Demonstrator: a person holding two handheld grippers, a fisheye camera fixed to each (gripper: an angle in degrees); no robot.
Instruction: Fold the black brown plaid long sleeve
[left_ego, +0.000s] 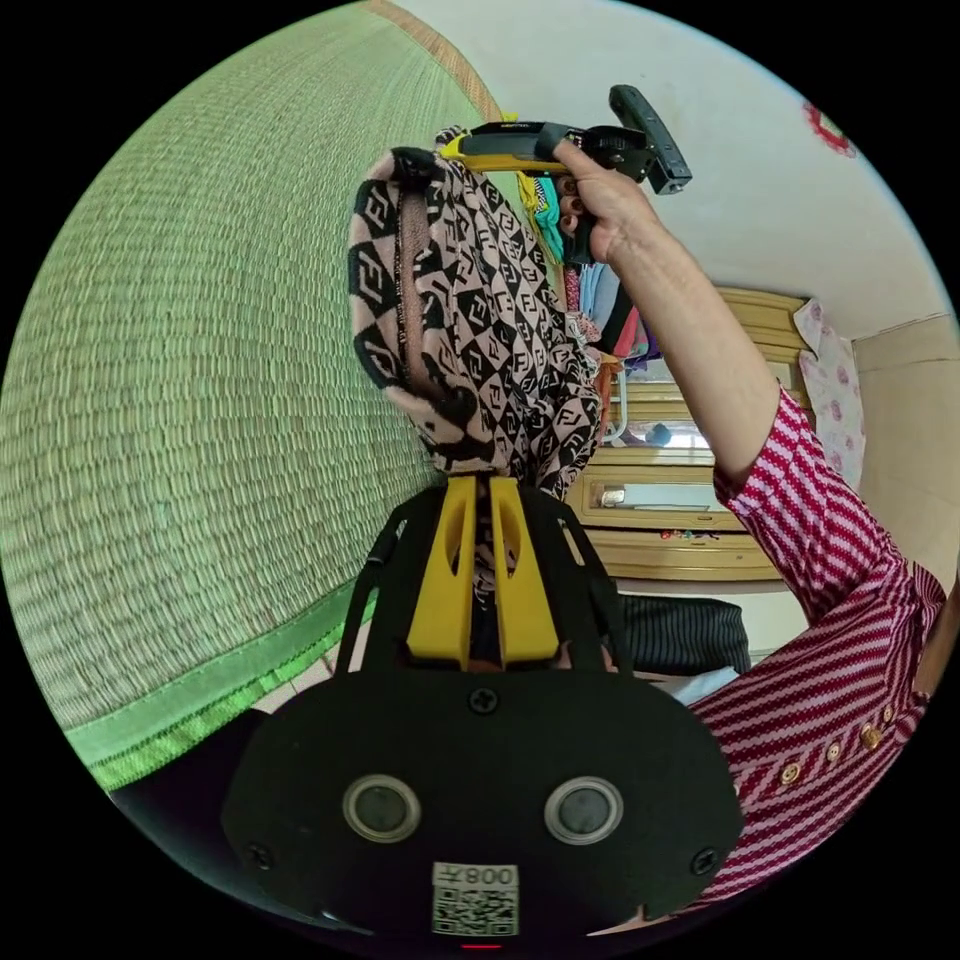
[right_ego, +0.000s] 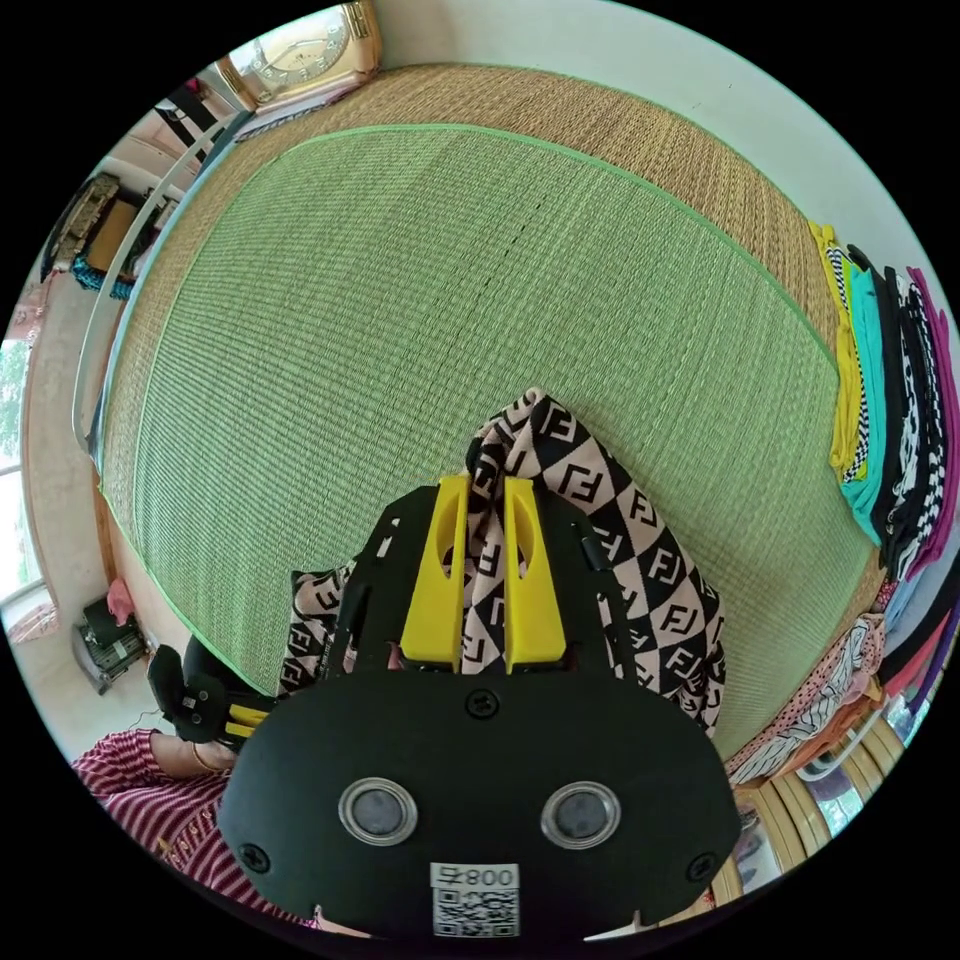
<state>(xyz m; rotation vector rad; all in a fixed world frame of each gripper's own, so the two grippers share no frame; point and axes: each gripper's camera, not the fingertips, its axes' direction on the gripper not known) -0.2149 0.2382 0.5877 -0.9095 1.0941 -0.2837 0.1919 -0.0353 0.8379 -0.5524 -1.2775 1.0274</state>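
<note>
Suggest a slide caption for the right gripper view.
Right gripper clamps the patterned black-and-tan garment above a green woven mat.

You have a green woven mat (right_ego: 450, 300) spread across most of the right gripper view, edged with a bright green border over a tan mat (right_ego: 640, 120) beneath. At the right edge of the frame, a row of folded clothes (right_ego: 890, 400) lies along the mat's side.

"F" monogram print on shirt (right_ego: 640, 570)
</note>
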